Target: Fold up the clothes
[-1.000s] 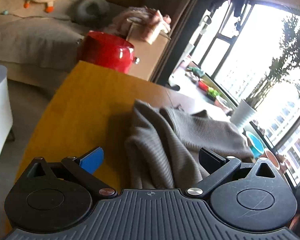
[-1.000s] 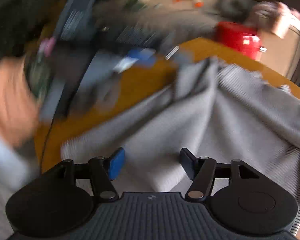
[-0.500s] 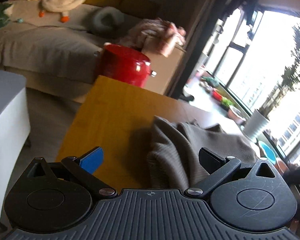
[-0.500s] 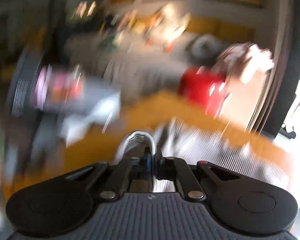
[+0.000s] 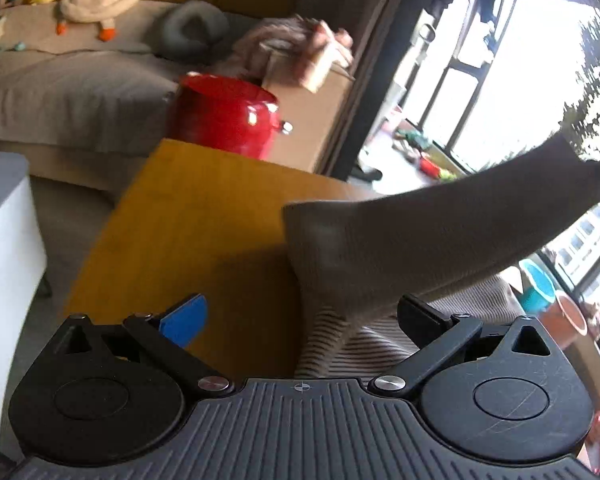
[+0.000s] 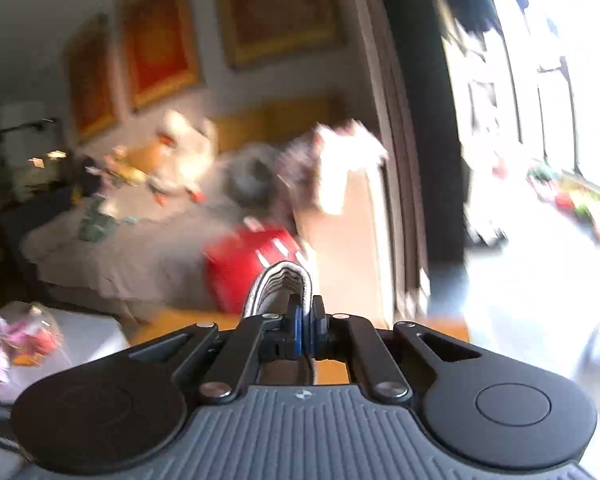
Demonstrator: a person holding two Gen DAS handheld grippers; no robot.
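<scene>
Sunlit living room: a yellow wooden table [image 5: 204, 216] sits before a grey sofa [image 5: 72, 92], with a red pot [image 5: 226, 114] just past the table's far edge and a bright window [image 5: 512, 80] to the right. Your left gripper [image 5: 302, 312] hovers low over the table, its jaws spread wide and holding nothing. A grey ribbed sweater [image 5: 420, 240] lies on the table's right side, with one part pulled up taut toward the upper right. Your right gripper [image 6: 305, 326] is clenched on a fold of that sweater [image 6: 282, 286], which loops above its blue pads. The right view is blurred.
</scene>
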